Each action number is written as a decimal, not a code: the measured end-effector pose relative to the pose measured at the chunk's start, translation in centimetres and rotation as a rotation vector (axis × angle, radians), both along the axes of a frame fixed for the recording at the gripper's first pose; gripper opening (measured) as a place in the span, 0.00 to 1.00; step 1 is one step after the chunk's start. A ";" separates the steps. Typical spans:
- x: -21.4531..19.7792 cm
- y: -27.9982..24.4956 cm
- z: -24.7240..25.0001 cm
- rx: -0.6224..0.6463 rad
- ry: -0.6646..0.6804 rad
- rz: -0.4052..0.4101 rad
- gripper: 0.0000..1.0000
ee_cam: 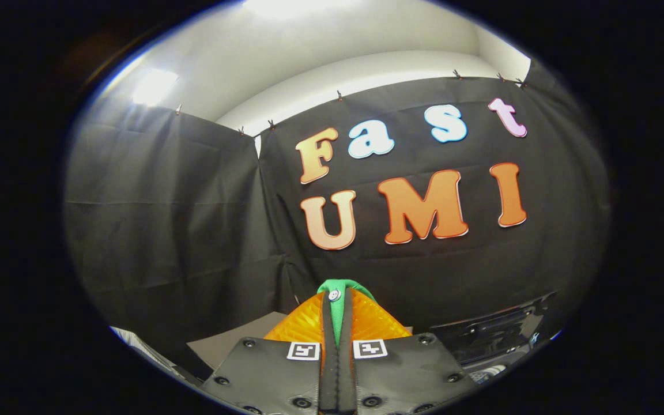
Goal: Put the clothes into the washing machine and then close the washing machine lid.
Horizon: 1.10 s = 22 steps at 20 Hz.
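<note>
Tool (336,323) clenched on green garment (340,288), fold pinched between both fingers. Soft, light, floppy; likely to slip unless gripped deep in bunched cloth.

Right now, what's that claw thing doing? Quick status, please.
Gripper shut on green garment, held up facing the booth wall. Washing machine low beside the fingers. Nothing in the way.

We note bright overhead light washing out the white ceiling (332,34), with a glare patch at its left. The black cloth wall (165,219) reads dim and matte. Fisheye distortion bends straight lines toward the edges. Focus is sharp centrally, softer on the dark machine (493,340).
</note>
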<state>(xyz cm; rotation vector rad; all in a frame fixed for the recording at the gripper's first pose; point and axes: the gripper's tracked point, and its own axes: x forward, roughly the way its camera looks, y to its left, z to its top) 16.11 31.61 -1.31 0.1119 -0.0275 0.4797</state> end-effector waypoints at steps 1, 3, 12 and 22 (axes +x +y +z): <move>0.5 -1.6 0.1 -0.001 -0.004 -0.009 0.08; 1.3 -5.0 -0.1 -0.001 0.000 -0.027 0.08; 4.4 -17.1 -0.2 0.018 0.006 -0.056 0.08; 7.3 -24.8 -2.7 -0.015 0.042 -0.140 0.08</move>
